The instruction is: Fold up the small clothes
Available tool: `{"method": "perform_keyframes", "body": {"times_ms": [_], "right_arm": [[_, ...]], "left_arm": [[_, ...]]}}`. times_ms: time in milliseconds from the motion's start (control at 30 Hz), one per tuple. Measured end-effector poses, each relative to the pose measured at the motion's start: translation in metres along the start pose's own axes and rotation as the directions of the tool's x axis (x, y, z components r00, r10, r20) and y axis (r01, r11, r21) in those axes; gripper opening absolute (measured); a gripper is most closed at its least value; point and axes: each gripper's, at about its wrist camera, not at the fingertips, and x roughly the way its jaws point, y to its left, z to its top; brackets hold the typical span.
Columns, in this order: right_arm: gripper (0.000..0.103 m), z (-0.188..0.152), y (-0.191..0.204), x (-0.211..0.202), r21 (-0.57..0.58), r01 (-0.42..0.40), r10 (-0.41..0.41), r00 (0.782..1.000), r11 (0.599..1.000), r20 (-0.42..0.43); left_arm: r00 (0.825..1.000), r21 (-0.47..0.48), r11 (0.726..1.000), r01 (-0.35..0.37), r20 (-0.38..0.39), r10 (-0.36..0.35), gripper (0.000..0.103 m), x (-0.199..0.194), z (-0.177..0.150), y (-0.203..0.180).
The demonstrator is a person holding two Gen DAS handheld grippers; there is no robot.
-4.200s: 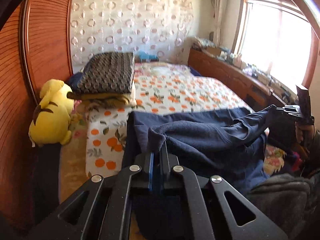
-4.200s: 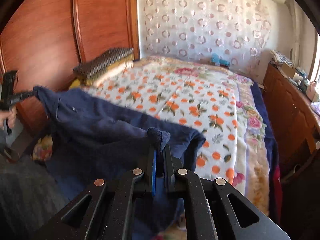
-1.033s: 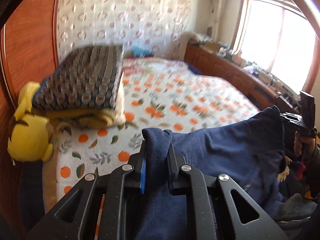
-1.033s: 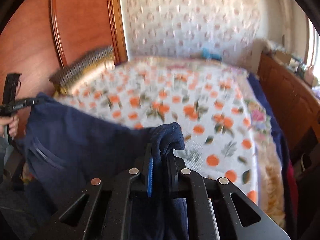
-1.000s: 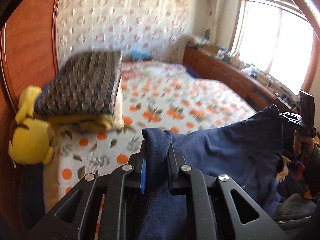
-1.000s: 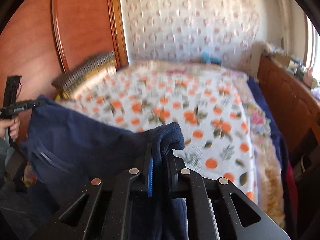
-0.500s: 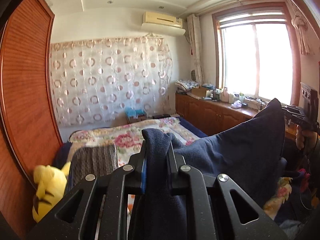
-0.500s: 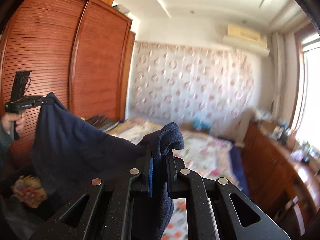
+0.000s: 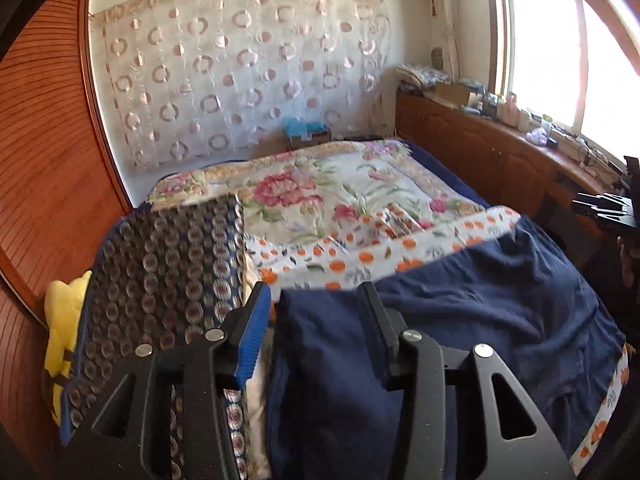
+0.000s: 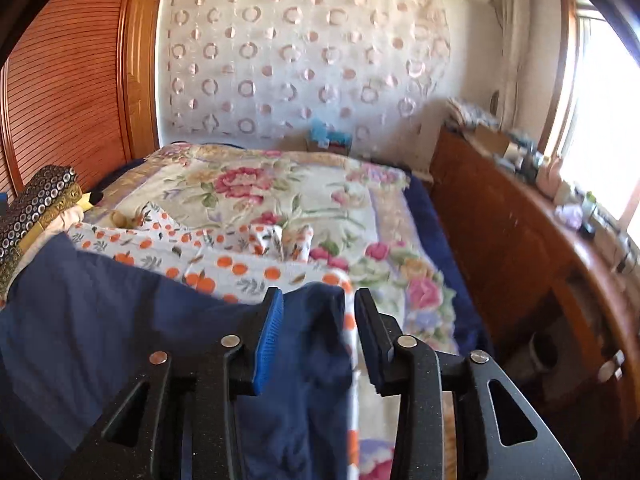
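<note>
- No legible text, label, brand, number or sign in either wrist view.
- Items along the window ledge too small and blurred to read.

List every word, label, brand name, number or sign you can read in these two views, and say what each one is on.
None can be read.
Box and bottles on the wooden cabinet: any print is too small and blurred.
Navy garment, patterned folded blanket, orange-print sheet: patterns only, no lettering.
</note>
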Motion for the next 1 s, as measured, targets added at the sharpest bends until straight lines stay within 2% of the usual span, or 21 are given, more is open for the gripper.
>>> {"method": "perform_keyframes", "body": {"times_ms": [67,100,133,200,233,300,500,633,767,1000], "right_arm": [[0.045,-0.014,0.007,0.003,-0.007,-0.034,0.034,0.999,0.999,-0.020],[0.045,-0.017,0.008,0.002,-0.023,-0.038,0.038,0.999,0.999,-0.028],[0.046,-0.019,0.008,0.002,-0.036,-0.043,0.041,0.999,0.998,-0.034],[0.046,-0.029,0.008,-0.005,-0.049,-0.067,0.065,0.997,0.997,-0.048],[0.046,-0.018,0.008,-0.001,-0.050,-0.084,0.081,0.995,0.995,-0.055],[0.046,-0.021,-0.001,-0.007,-0.049,-0.103,0.100,0.993,0.993,-0.060],[0.047,-0.035,-0.033,-0.003,0.010,-0.172,0.172,0.981,0.985,-0.089],[0.047,-0.049,-0.039,-0.006,0.024,-0.212,0.213,0.967,0.977,-0.139],[0.049,-0.054,-0.046,-0.013,0.021,-0.195,0.195,0.968,0.981,-0.157],[0.058,-0.049,-0.049,-0.018,0.006,-0.177,0.175,0.970,0.984,-0.168]], "left_arm": [[1.000,-0.002,1.000,0.022,-0.009,-0.022,0.060,-0.006,-0.009,-0.004],[0.999,-0.004,1.000,0.030,-0.016,-0.030,0.072,-0.010,-0.010,-0.007],[0.999,-0.008,0.999,0.043,-0.021,-0.043,0.074,-0.016,-0.017,-0.009],[0.998,0.002,0.998,0.058,-0.021,-0.058,0.076,-0.029,-0.030,-0.018],[0.998,0.004,0.998,0.059,-0.019,-0.059,0.076,-0.036,-0.038,-0.022],[0.997,-0.009,0.997,0.077,-0.027,-0.077,0.076,-0.044,-0.056,-0.027],[0.983,-0.067,0.989,0.136,-0.113,-0.143,0.076,-0.036,-0.104,-0.029],[0.979,-0.046,0.991,0.122,-0.161,-0.128,0.076,-0.025,-0.126,-0.039],[0.975,-0.045,0.992,0.114,-0.188,-0.121,0.076,-0.016,-0.136,-0.044],[0.977,0.034,0.998,0.059,-0.205,-0.051,0.079,-0.008,-0.139,-0.061]]}}
